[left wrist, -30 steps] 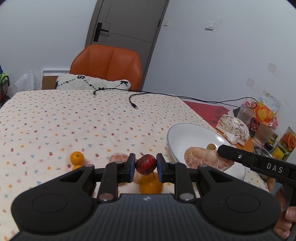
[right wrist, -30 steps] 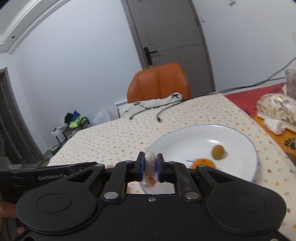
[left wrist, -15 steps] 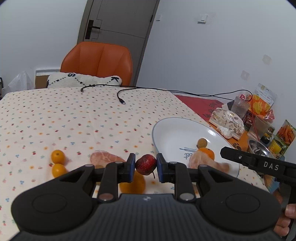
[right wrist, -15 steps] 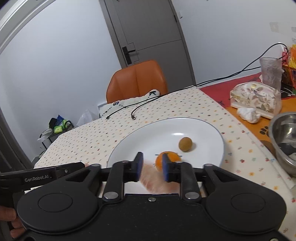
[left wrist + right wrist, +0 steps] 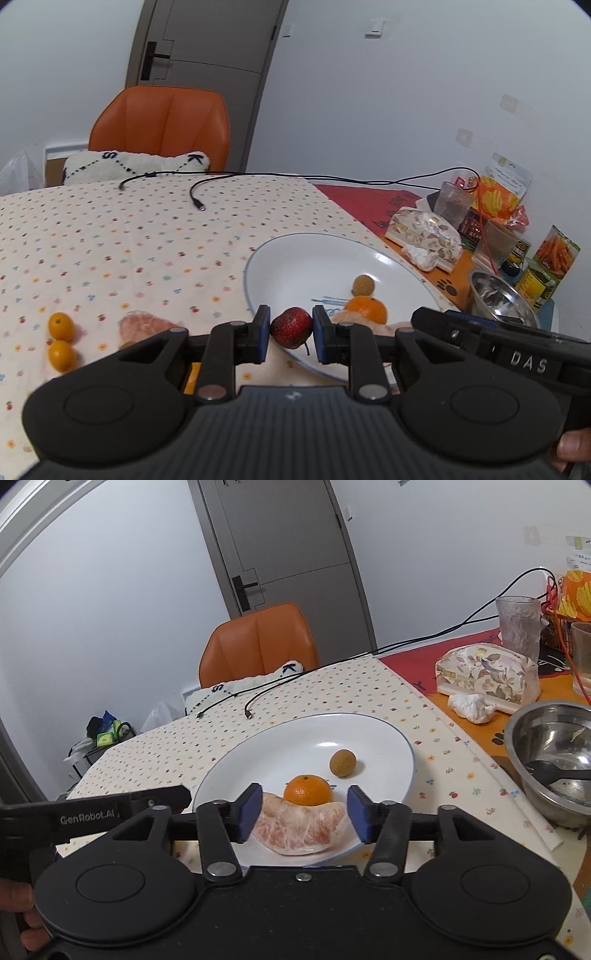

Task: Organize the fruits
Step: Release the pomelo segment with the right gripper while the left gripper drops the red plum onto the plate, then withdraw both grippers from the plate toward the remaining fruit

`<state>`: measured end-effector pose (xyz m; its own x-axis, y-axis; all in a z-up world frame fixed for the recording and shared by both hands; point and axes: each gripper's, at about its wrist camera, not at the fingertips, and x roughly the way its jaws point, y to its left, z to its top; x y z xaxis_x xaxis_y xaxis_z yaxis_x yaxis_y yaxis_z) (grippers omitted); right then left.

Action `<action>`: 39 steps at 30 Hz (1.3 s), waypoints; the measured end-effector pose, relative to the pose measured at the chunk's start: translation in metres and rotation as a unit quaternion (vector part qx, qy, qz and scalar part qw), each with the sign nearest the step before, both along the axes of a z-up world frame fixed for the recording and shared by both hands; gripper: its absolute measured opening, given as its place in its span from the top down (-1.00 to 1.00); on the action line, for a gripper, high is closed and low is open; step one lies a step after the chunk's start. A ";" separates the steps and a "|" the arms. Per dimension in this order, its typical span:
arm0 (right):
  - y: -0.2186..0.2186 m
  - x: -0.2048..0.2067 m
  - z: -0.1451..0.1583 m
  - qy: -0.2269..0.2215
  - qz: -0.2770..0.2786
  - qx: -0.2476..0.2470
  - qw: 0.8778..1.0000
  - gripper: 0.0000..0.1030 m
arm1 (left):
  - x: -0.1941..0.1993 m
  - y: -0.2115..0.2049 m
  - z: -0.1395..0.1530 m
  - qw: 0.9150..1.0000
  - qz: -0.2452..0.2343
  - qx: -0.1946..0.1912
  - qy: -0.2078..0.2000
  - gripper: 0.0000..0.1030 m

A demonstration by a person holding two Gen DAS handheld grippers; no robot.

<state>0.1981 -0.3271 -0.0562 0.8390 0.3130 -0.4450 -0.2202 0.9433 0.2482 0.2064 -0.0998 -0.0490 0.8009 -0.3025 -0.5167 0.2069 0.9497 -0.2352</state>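
My left gripper (image 5: pixel 291 334) is shut on a small dark red fruit (image 5: pixel 291 326), held over the near left rim of the white plate (image 5: pixel 288 266). My right gripper (image 5: pixel 304 812) is open above the plate's (image 5: pixel 388 738) near edge. A peeled pomelo segment (image 5: pixel 301 829) lies on the plate between its fingers, free of them. Behind it rest a small orange (image 5: pixel 308 790) and a brown longan (image 5: pixel 342 762). On the cloth to the left lie two kumquats (image 5: pixel 61 341) and another pomelo segment (image 5: pixel 144 325).
A steel bowl (image 5: pixel 554 760) with a black spoon stands right of the plate, with a tissue pack (image 5: pixel 487 677), glasses and snack packets behind. Black cables (image 5: pixel 192 192) lie across the dotted tablecloth. An orange chair (image 5: pixel 160 125) stands at the far edge.
My right gripper opened and let the pomelo segment down onto the plate. My left gripper carried the red fruit rightward to the plate's rim.
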 end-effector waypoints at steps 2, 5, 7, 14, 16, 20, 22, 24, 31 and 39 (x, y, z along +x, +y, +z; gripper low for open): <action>0.000 0.000 0.000 -0.001 -0.003 -0.008 1.000 -0.09 | 0.001 -0.003 0.001 1.000 -0.003 0.000 -0.001 0.56; 0.003 -0.001 -0.001 0.000 0.003 -0.017 1.000 -0.09 | -0.002 -0.005 0.002 1.000 -0.004 0.000 -0.014 0.55; 0.007 -0.002 -0.001 -0.002 0.012 -0.024 1.000 -0.09 | -0.003 -0.005 0.003 1.000 -0.006 0.002 -0.016 0.54; 0.022 -0.004 -0.002 -0.002 0.032 -0.031 0.999 -0.18 | -0.007 0.006 0.003 1.000 0.005 0.008 -0.010 0.48; 0.025 -0.002 -0.003 0.002 0.034 -0.029 0.999 -0.18 | -0.009 0.012 0.002 1.000 0.012 0.012 -0.005 0.44; 0.033 0.000 -0.006 0.009 0.041 -0.020 0.999 -0.19 | -0.014 0.030 0.000 0.999 0.039 0.020 0.006 0.06; 0.039 0.001 -0.007 0.009 0.050 -0.020 0.999 -0.19 | -0.017 0.040 0.000 0.998 0.053 0.022 0.006 -0.09; 0.047 0.000 -0.007 0.007 0.060 -0.020 0.998 -0.19 | -0.020 0.048 0.001 0.997 0.066 0.025 0.006 -0.25; 0.068 -0.001 -0.006 0.005 0.080 -0.016 0.997 -0.38 | -0.030 0.068 0.001 0.995 0.092 0.043 0.011 -0.44; 0.088 -0.002 -0.004 0.003 0.105 -0.020 0.994 -0.50 | -0.042 0.091 -0.002 0.991 0.116 0.058 0.021 -0.45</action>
